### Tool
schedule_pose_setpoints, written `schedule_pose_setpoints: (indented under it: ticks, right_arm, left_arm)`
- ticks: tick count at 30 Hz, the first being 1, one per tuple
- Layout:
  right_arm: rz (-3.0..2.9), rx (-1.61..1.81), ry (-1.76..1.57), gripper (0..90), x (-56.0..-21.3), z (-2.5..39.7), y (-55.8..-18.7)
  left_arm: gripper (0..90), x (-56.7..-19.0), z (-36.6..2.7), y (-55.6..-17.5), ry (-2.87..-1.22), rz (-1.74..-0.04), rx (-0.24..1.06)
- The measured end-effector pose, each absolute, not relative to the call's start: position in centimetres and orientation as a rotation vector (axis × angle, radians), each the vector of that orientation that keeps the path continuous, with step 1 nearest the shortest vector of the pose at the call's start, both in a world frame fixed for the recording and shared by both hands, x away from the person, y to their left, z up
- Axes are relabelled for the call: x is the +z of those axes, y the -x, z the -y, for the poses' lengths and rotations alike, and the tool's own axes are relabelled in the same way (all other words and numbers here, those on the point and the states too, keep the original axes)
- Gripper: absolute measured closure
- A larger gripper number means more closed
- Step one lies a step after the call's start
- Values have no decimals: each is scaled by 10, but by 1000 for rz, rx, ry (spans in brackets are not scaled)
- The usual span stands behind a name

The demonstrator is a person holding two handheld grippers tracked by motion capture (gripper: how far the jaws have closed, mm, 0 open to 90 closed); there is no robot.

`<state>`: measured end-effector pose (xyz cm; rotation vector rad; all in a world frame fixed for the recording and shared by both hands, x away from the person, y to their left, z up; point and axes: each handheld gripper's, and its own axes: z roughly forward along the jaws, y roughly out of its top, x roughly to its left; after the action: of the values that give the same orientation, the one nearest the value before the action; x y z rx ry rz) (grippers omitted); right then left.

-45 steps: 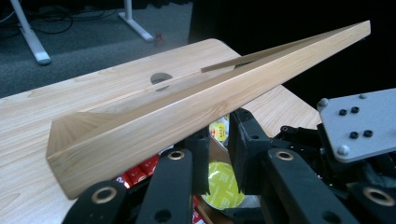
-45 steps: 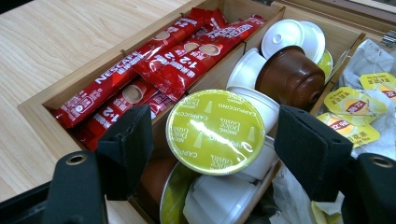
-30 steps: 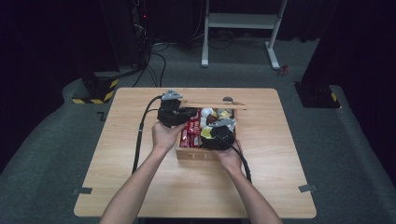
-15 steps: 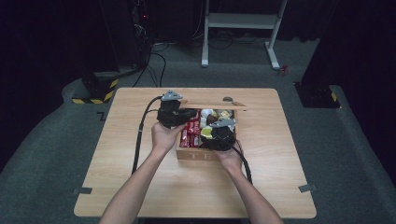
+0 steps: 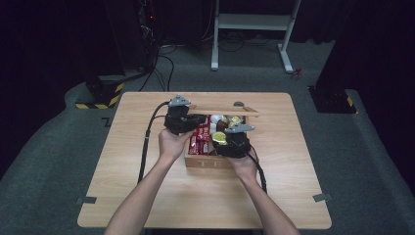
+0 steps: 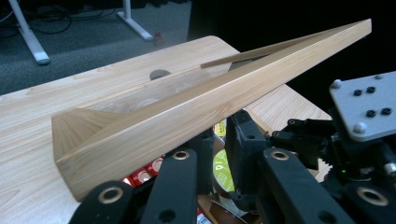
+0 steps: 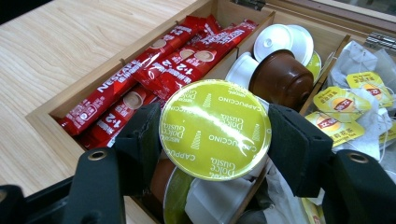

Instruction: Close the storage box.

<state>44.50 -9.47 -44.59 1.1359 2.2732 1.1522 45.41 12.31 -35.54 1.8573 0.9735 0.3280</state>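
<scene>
Near the table's [image 5: 147, 196] far edge, a wooden box [image 5: 208, 161] sits with its lid [image 5: 222, 108] raised, both grippers working over it. At the box's left side, the left gripper [image 5: 193, 121] holds the lid up, its jaws pressed on the lid's corner; the left gripper view shows the pale wood frame [image 6: 187, 112] slanting up and away from just above those jaws, the tabletop beyond it. Over the box's middle, toward its near wall, the right gripper [image 5: 222, 139] pinches a coffee capsule [image 5: 219, 137] between its two padded jaws. From the right gripper view the capsule [image 7: 215, 128] turns its yellow-green foil top toward the camera, printed "Dolce Gusto Cappuccino", and is gripped at both sides of its rim. Beneath and behind it lie more capsules: a brown one [image 7: 280, 79] and white ones [image 7: 282, 42] in the middle compartment. Red Nescafé sachets [image 7: 154, 65] fill the compartment to its left, and tea bags with yellow tags [image 7: 345, 107] the one to its right.
</scene>
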Motion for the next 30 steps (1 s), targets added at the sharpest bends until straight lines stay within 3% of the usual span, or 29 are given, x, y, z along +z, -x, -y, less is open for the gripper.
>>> schedule_pose_setpoints:
  ticks: [30]
  right_arm:
    - [-2252,1153,-1136,377,-432,125,-437]
  left_arm:
    - [844,-358,-124,-453,-1861,-962,330]
